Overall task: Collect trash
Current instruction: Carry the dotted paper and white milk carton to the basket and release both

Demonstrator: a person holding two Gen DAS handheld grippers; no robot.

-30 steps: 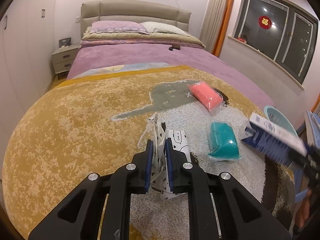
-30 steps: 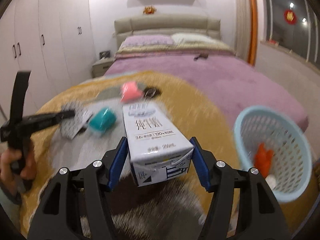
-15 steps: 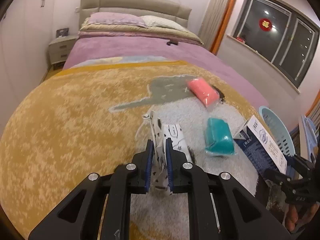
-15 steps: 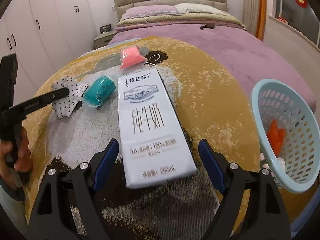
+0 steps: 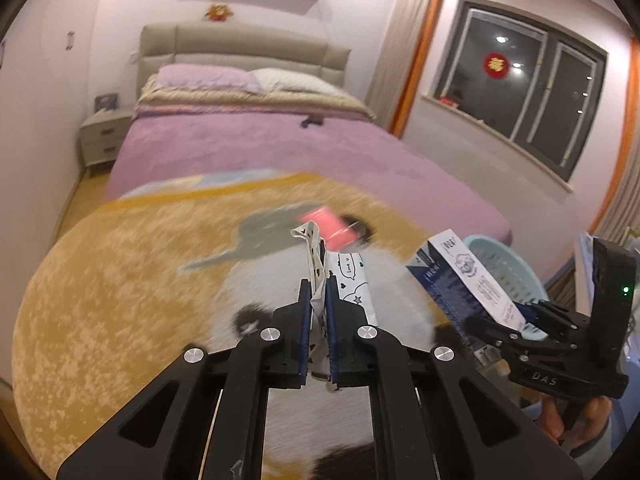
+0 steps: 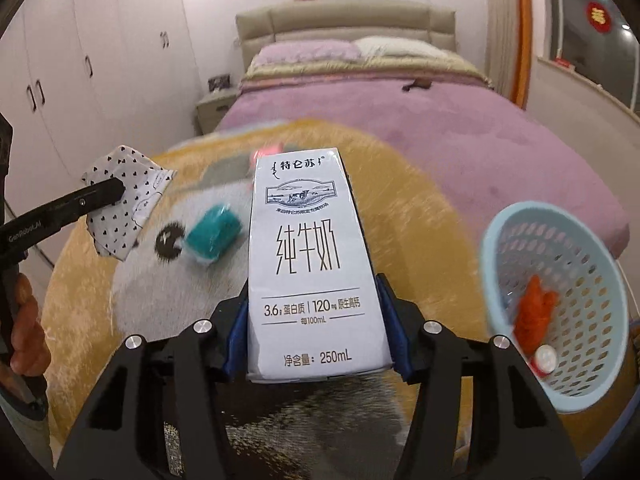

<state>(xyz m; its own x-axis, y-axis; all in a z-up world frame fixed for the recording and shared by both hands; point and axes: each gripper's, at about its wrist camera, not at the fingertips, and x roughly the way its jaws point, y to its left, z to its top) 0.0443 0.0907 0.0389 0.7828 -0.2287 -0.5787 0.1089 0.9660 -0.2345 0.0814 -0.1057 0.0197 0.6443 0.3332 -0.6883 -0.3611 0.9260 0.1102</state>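
Note:
My left gripper (image 5: 318, 292) is shut on a white wrapper with black hearts (image 5: 348, 280), held up above the yellow blanket (image 5: 120, 272). The wrapper (image 6: 124, 208) also shows in the right wrist view, hanging from the left fingers (image 6: 108, 192). My right gripper (image 6: 314, 304) is closing, its blue pads against both sides of a white milk carton (image 6: 308, 248) that points away from me. A pale blue basket (image 6: 496, 240) sits at the right, with an orange scrap (image 6: 534, 308) and a white cap (image 6: 546, 358) inside. A teal packet (image 6: 214, 232) and a pink packet (image 5: 332, 228) lie on the blanket.
The blanket covers the near end of a purple bed (image 5: 280, 148) with pillows at the headboard. A nightstand (image 5: 100, 140) stands left of the bed, white wardrobes (image 6: 80, 60) along the left wall, a window (image 5: 520, 100) at the right. A hand (image 6: 24, 332) grips the left tool.
The left gripper has risen, lifting the heart-print wrapper off the blanket. The right jaws opened wide around the carton, then closed on its sides again.

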